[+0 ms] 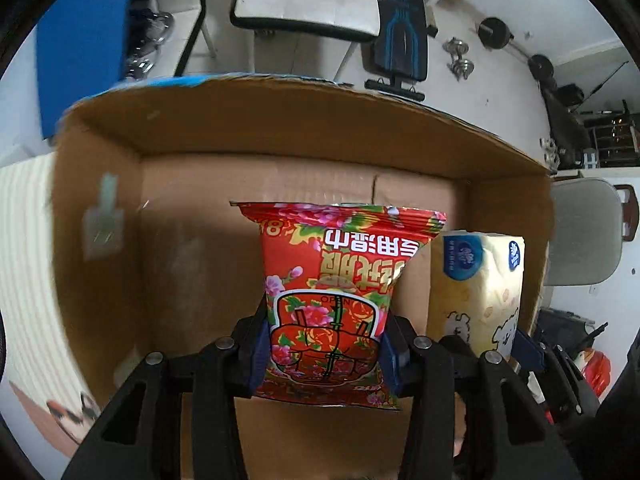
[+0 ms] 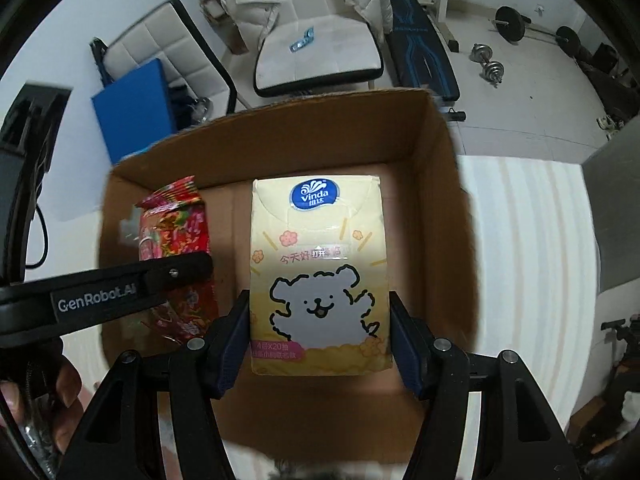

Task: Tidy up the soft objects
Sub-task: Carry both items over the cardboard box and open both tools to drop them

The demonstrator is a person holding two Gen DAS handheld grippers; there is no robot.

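Observation:
My left gripper (image 1: 324, 344) is shut on a red floral wet-wipe pack (image 1: 332, 288) and holds it over the open cardboard box (image 1: 280, 136). My right gripper (image 2: 318, 340) is shut on a yellow Vinda tissue pack (image 2: 318, 264) with a white cartoon dog, also held over the box (image 2: 320, 140). The tissue pack shows at the right in the left wrist view (image 1: 476, 280). The red pack (image 2: 176, 240) and the left gripper's arm (image 2: 104, 296) show at the left in the right wrist view. Both packs sit side by side inside the box opening.
The box stands on a pale striped surface (image 2: 532, 264). Beyond it are a white chair (image 2: 316, 60), a blue panel (image 2: 132, 108), a weight bench (image 2: 420, 52) and dumbbells (image 2: 488, 64) on the floor. A grey chair (image 1: 580, 232) stands at right.

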